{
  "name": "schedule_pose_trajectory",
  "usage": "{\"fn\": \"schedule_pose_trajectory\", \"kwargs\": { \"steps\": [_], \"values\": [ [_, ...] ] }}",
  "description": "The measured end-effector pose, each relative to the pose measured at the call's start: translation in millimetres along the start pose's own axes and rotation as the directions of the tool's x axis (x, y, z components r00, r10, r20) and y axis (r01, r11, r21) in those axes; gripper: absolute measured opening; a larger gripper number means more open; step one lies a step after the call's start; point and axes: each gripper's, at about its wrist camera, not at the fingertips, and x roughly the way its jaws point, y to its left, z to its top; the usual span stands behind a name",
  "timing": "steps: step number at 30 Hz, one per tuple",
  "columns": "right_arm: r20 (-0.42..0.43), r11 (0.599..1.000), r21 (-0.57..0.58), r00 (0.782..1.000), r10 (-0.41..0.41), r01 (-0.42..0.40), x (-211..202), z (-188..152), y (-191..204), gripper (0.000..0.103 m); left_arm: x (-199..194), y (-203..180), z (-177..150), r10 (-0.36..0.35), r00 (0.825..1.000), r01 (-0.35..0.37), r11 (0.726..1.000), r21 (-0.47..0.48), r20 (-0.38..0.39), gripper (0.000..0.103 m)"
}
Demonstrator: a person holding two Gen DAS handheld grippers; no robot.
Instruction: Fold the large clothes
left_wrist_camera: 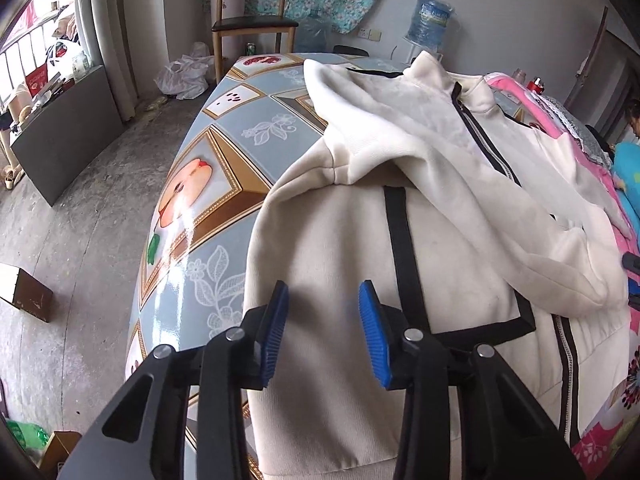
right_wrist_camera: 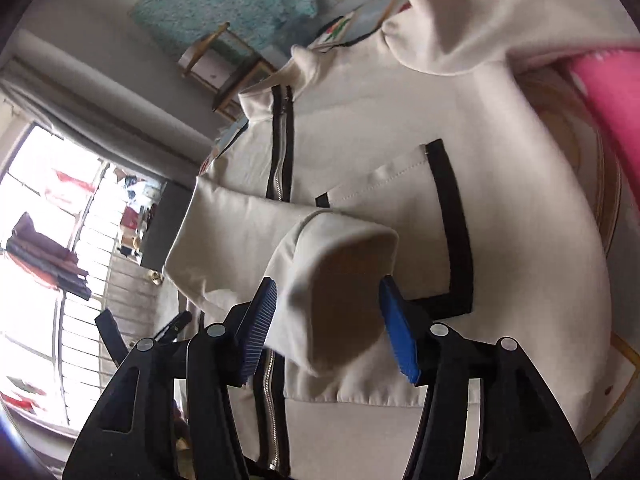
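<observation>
Clearly mid-fold: cream zip-up jacket (left_wrist_camera: pixel 400 208) spread across the table's patterned oilcloth (left_wrist_camera: pixel 208 184), black zipper tape (right_wrist_camera: pixel 280 148) running up to the collar (left_wrist_camera: pixel 428 68), one sleeve (left_wrist_camera: pixel 532 232) already laid diagonally over the body, presumably to narrow the garment before the lengthwise folds. Spread flat rather than bunched, likely so seams and trim can serve as fold lines.

Left gripper (left_wrist_camera: pixel 323 332) hovering low over the jacket's near panel, just left of the black pocket trim (left_wrist_camera: pixel 400 248); blue pads (left_wrist_camera: pixel 276 332) standing wide apart with nothing but bare fabric between, gripping nothing. Placed near the hem edge by the table's side, probably ready to pinch that side and bring it inward.

Right gripper (right_wrist_camera: pixel 328 328) likewise spread wide, with the ribbed sleeve cuff (right_wrist_camera: pixel 340 280) sitting in the gap between the pads. Cuff arched up and open at its mouth; whether either pad actually touches it cannot be told, but no squeeze visible, so read as released or not yet taken. Cuff resting over the chest near the L-shaped black pocket trim (right_wrist_camera: pixel 456 240) and just beside the zipper, consistent with a sleeve folded across the front.

Pink cloth (right_wrist_camera: pixel 608 92) lying beyond the jacket's far shoulder, apart from the work. Wooden chair (left_wrist_camera: pixel 252 12) standing past the table's far end.

Judged roughly a third done: sleeves coming in, body folds remaining.
</observation>
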Motion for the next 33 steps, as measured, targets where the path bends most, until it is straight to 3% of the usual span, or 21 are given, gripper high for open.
{"fn": "schedule_pose_trajectory", "kwargs": {
  "steps": [4,8,10,12,13,16,20,23,26,28,30,31,33],
  "values": [
    [-0.035,0.998,0.047,0.999,-0.032,0.034,11.1,5.3,-7.1,0.053,0.3,-1.3,0.5,0.015,1.000,-0.015,1.000,-0.001,-0.005,0.036],
    [-0.087,0.994,-0.002,0.991,-0.106,0.106,23.2,-4.6,-6.5,0.052,1.9,-3.1,2.9,0.022,1.000,-0.022,1.000,0.009,-0.006,0.036],
    [-0.085,0.991,-0.035,0.988,-0.132,0.130,25.3,-6.5,-4.0,0.037,3.1,-3.5,4.4,0.026,1.000,-0.026,1.000,0.011,-0.004,0.036],
    [-0.097,0.988,-0.061,0.984,-0.149,0.144,30.3,-4.9,0.6,0.008,4.8,-3.9,6.4,0.031,1.000,-0.031,0.999,0.015,-0.001,0.036],
    [-0.099,0.984,-0.087,0.982,-0.161,0.153,32.8,-2.6,5.2,0.005,5.5,-3.8,7.4,0.035,0.999,-0.035,0.999,0.017,0.002,0.036],
    [-0.063,0.971,-0.170,0.982,-0.180,0.167,33.6,16.3,28.6,0.004,7.9,-2.1,9.9,0.041,0.999,-0.041,0.999,0.013,0.008,0.036],
    [0.116,0.950,-0.270,0.985,-0.131,0.159,11.8,83.3,83.7,0.004,9.8,0.1,12.0,0.045,0.999,-0.045,0.999,0.008,0.013,0.036],
    [0.306,0.912,-0.360,0.948,-0.085,0.198,-20.5,126.1,131.9,0.004,9.2,1.9,11.2,0.042,0.999,-0.042,0.999,-0.003,0.017,0.036],
    [0.406,0.878,-0.387,0.907,-0.112,0.282,-30.6,140.6,143.0,0.004,8.6,2.8,11.3,0.035,0.999,-0.035,0.999,-0.004,0.016,0.036],
    [0.369,0.883,-0.364,0.916,-0.155,0.296,-13.5,144.4,122.8,0.005,7.4,4.6,12.0,0.019,1.000,-0.019,1.000,-0.007,0.017,0.036],
    [0.271,0.885,-0.338,0.933,-0.236,0.322,20.0,141.0,89.1,0.006,5.8,7.2,14.3,0.008,1.000,-0.007,1.000,-0.011,0.018,0.036],
    [0.223,0.870,-0.333,0.927,-0.301,0.363,36.2,138.4,72.1,0.007,5.0,7.5,15.8,0.005,1.000,-0.005,1.000,-0.010,0.021,0.036],
    [0.195,0.823,-0.324,0.884,-0.425,0.467,54.9,130.3,47.2,0.012,3.5,7.6,20.1,0.012,0.999,-0.012,1.000,0.002,0.032,0.036]
  ]
}}
